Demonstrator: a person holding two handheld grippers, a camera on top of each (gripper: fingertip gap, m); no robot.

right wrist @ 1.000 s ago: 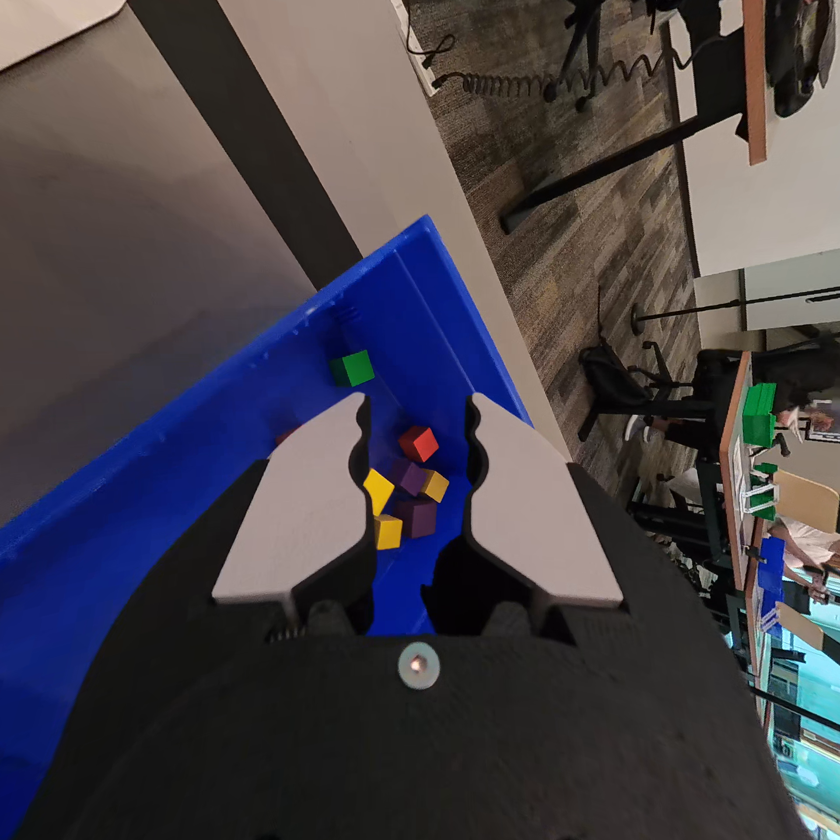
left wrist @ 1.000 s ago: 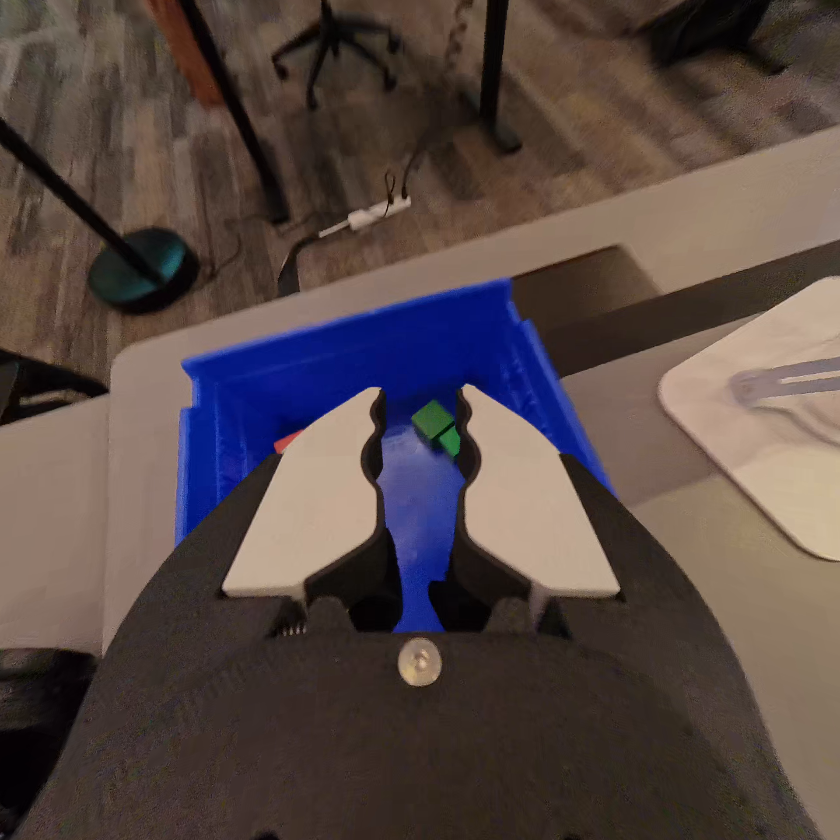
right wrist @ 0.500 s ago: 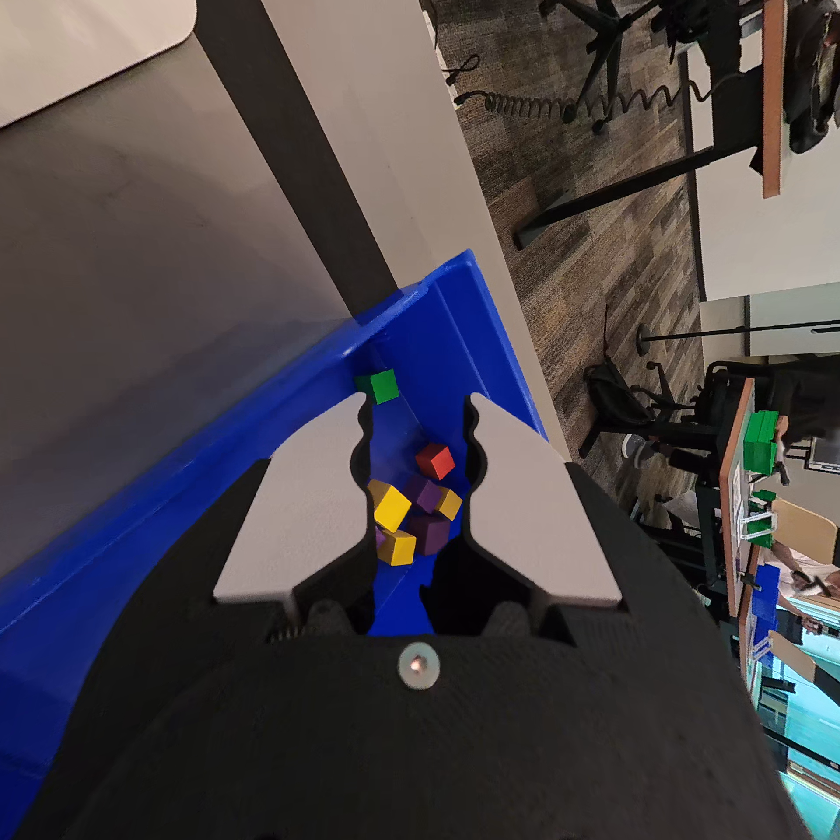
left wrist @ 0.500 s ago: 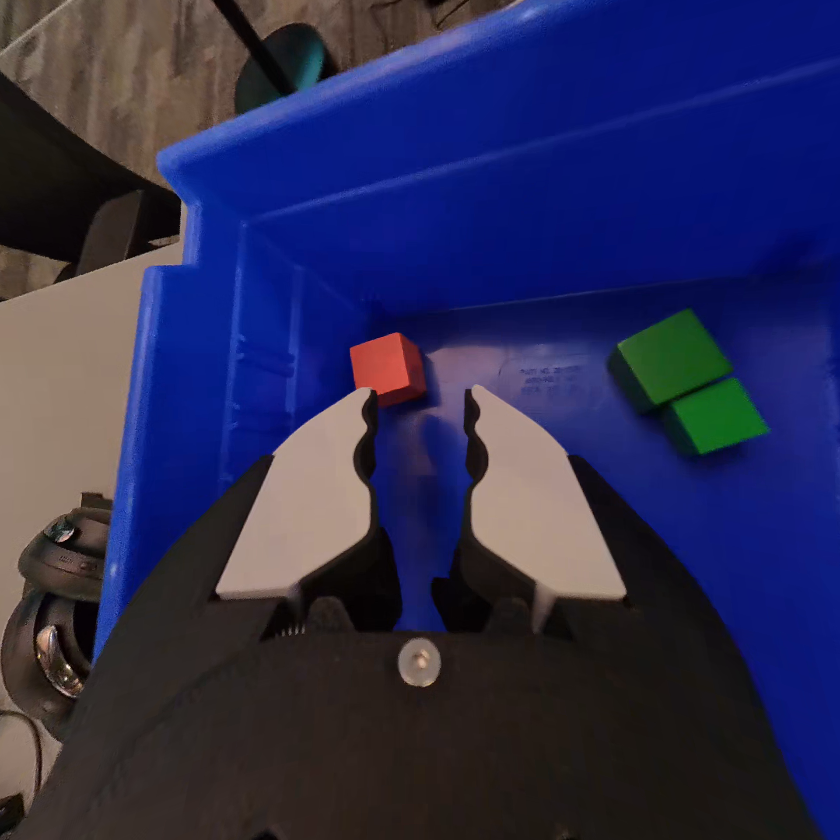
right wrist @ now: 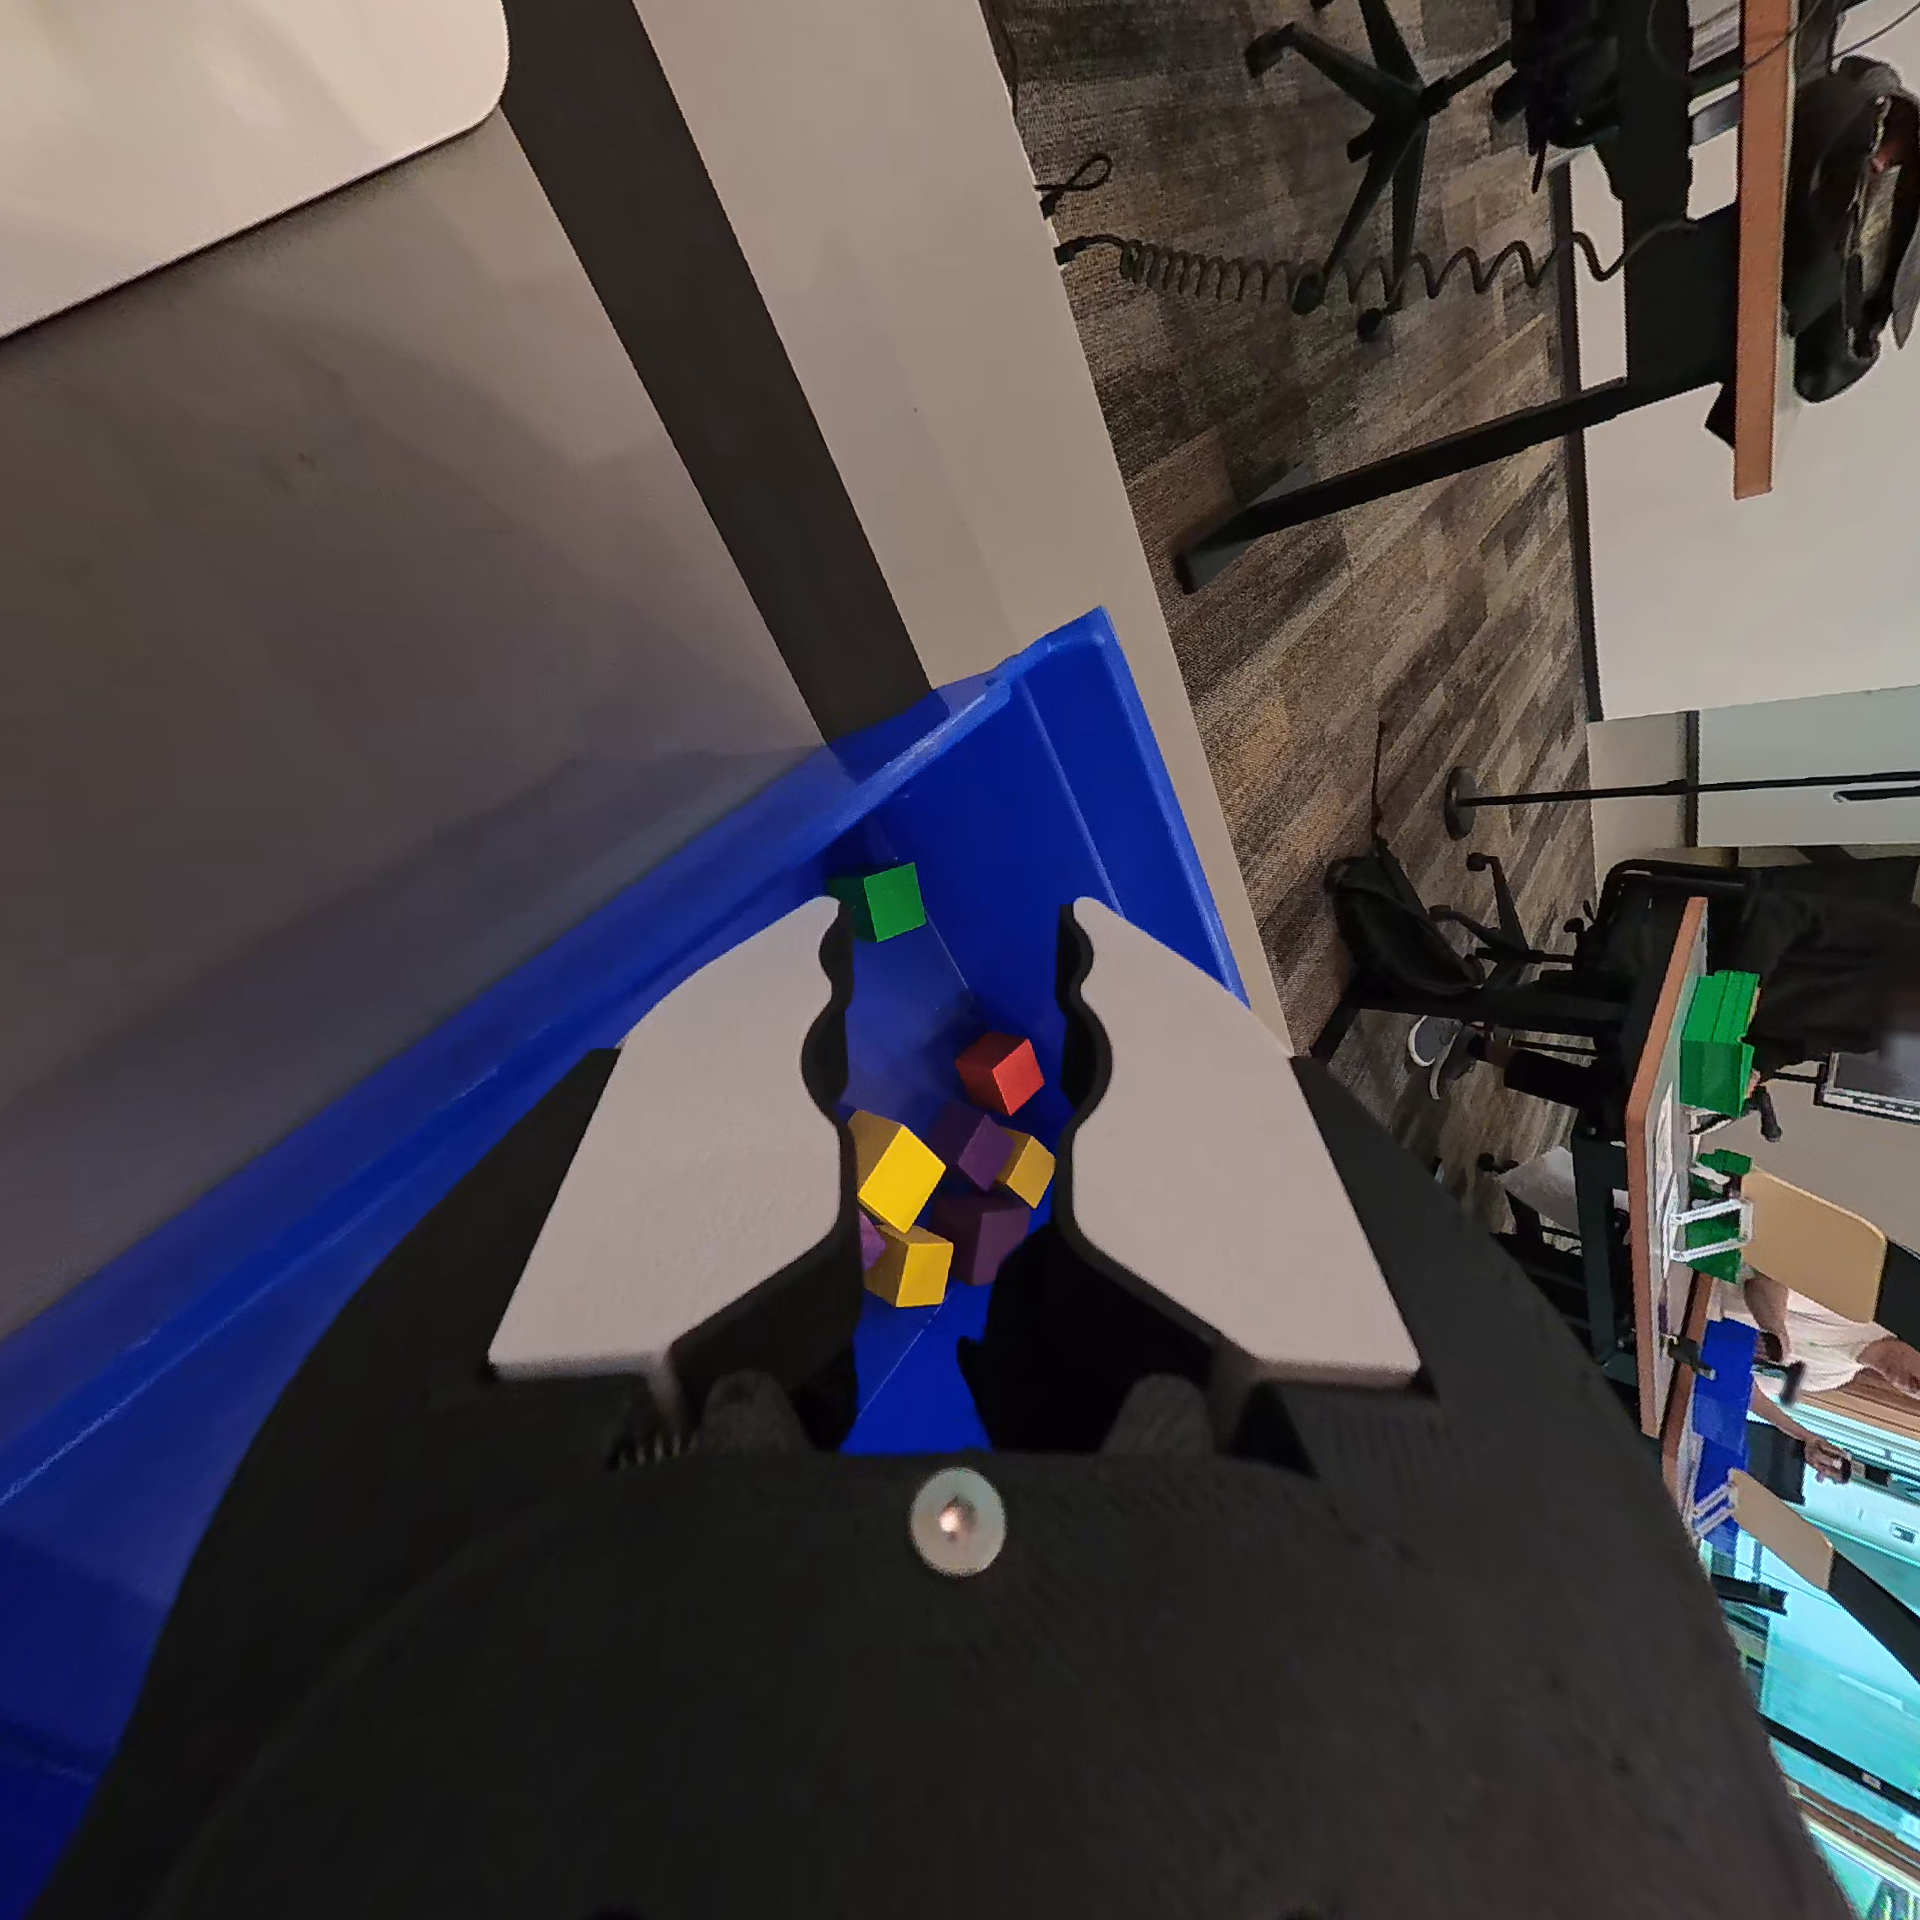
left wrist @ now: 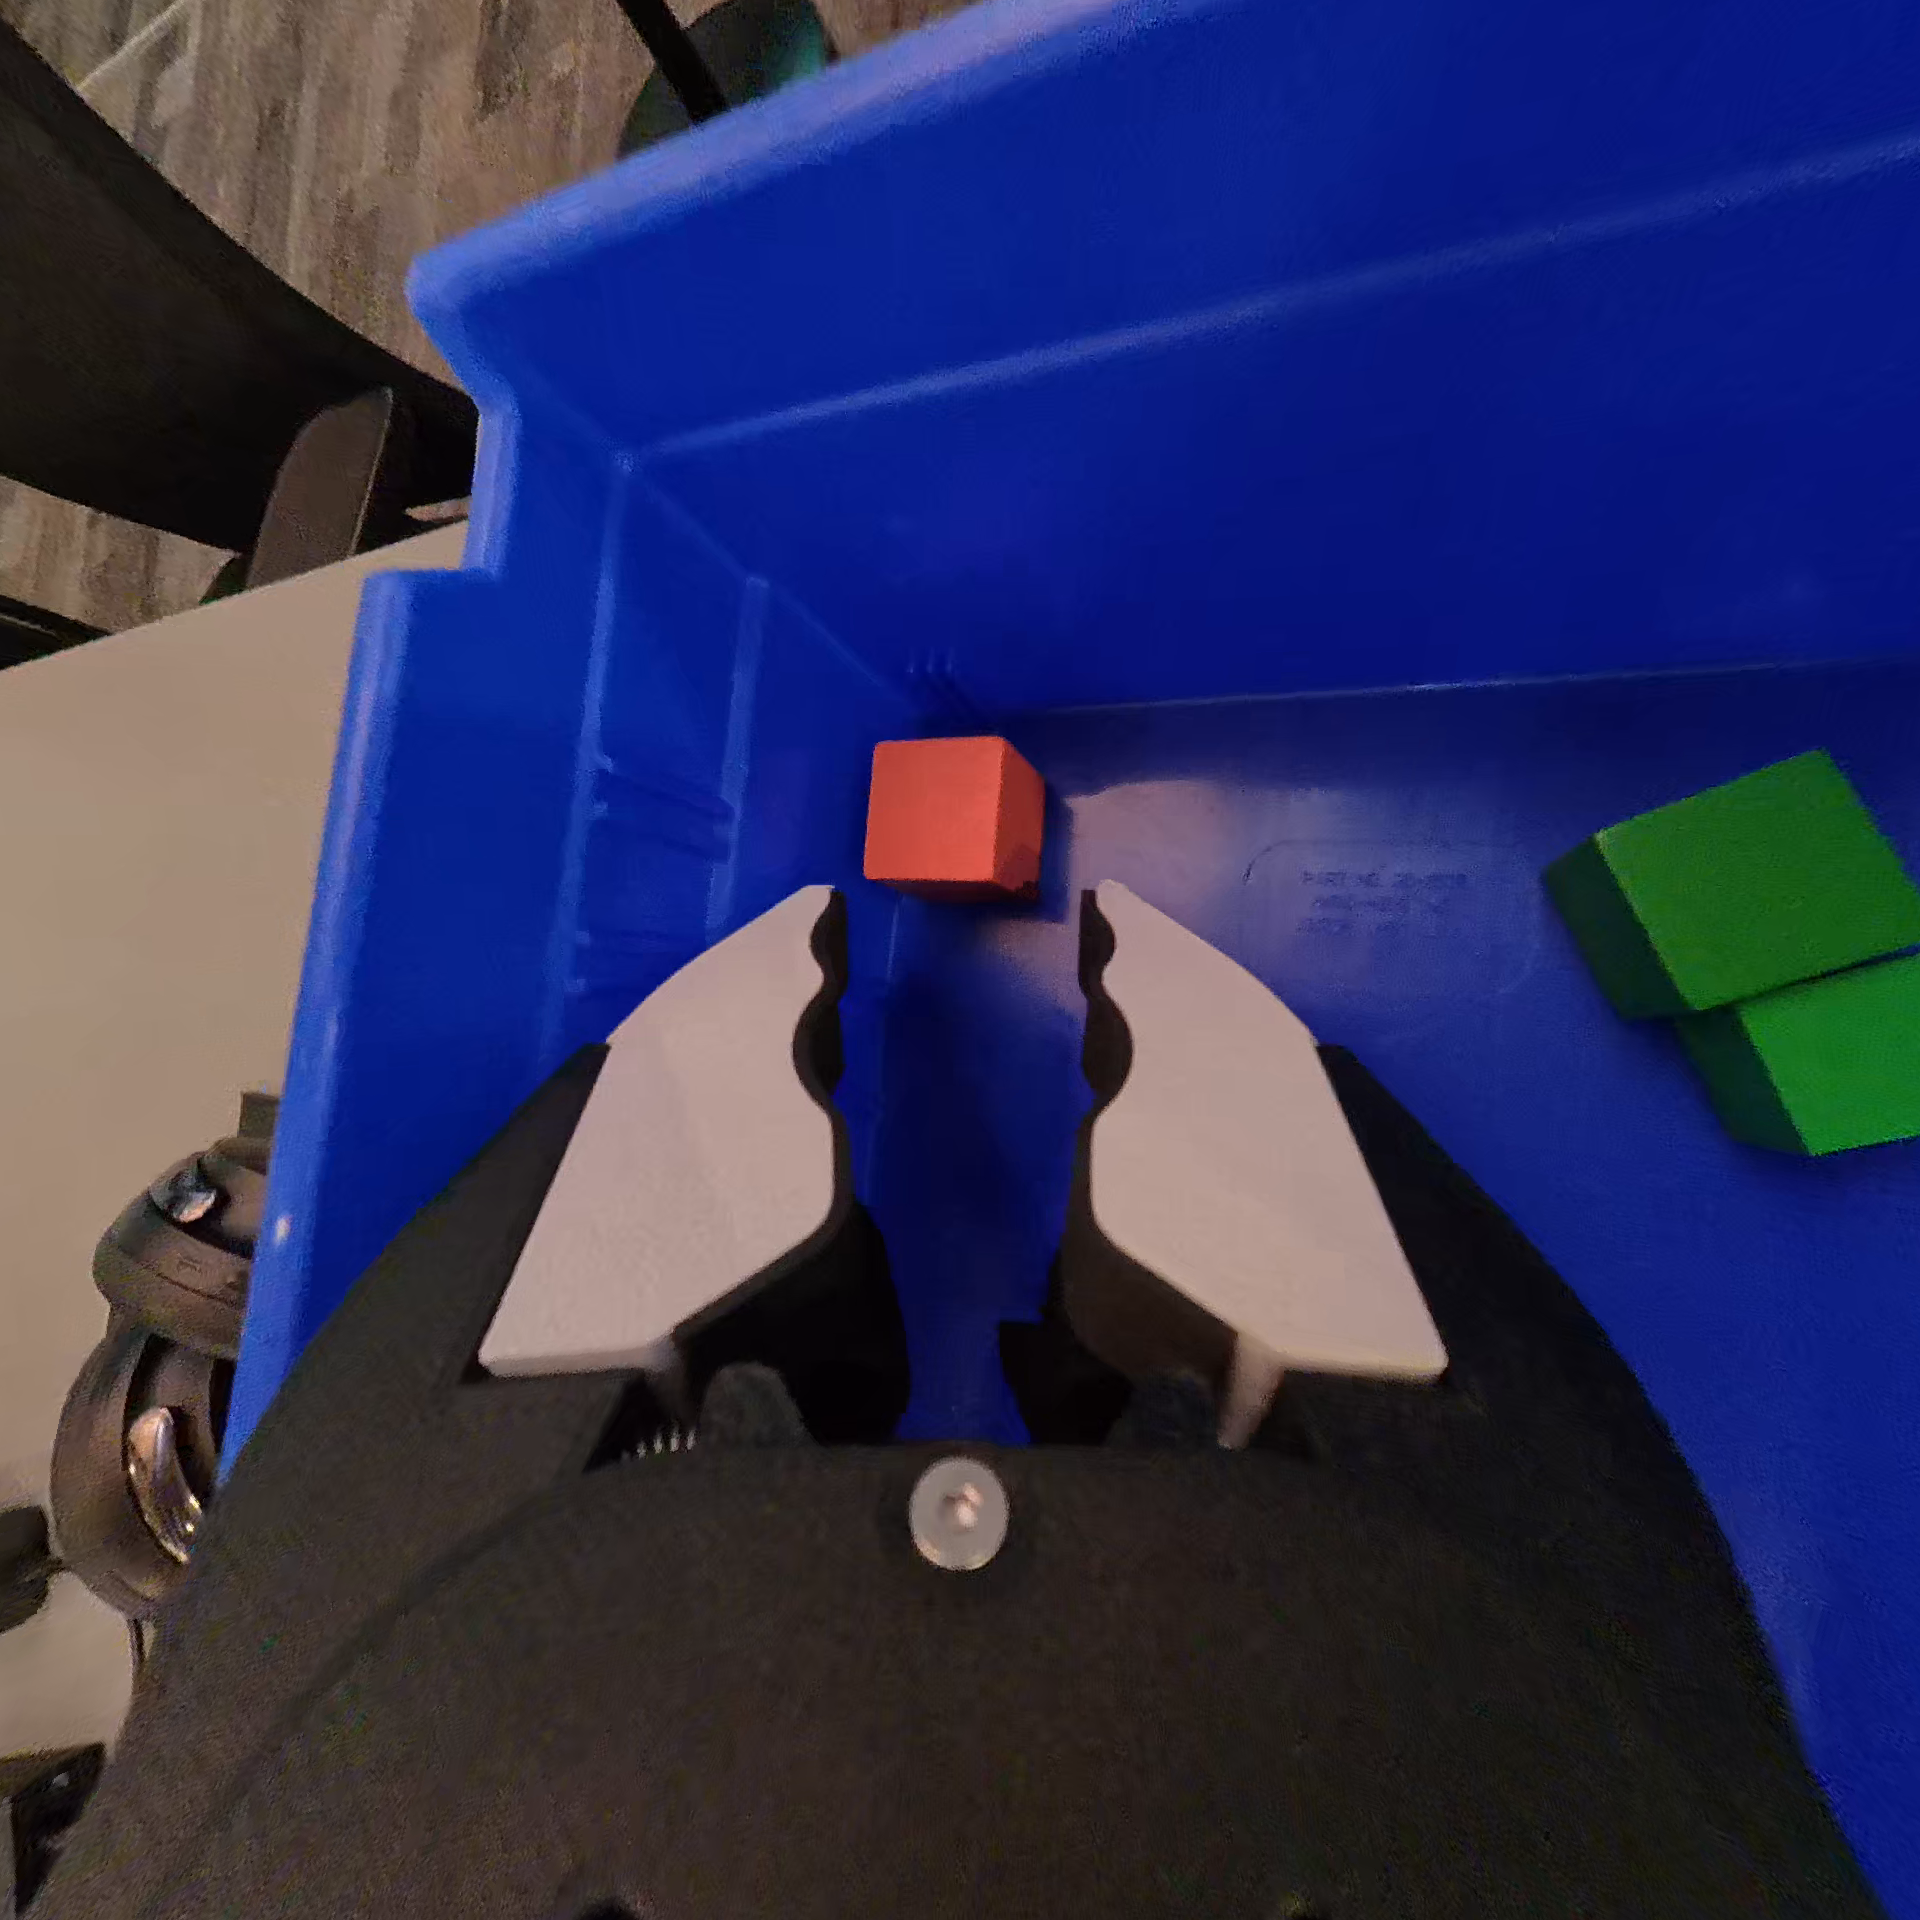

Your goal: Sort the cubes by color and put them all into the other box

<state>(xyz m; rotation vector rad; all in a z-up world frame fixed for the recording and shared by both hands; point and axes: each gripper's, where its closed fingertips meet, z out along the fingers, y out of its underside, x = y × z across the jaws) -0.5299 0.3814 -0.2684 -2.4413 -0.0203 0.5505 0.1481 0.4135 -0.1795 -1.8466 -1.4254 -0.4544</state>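
The left gripper is held with its jaws apart and nothing between them, inside a blue box. Just beyond its fingertips a red cube is seen in the box's far left corner, one flat face turned toward the camera; being a cube, no long axis is shown. Two green cubes lie touching to the right, forming a row slanted toward the near right.

The right gripper is likewise spread and bare, above a second blue box. Below, a green cube sits in the far corner, with another red cube and tumbled yellow cubes and purple cubes nearer.
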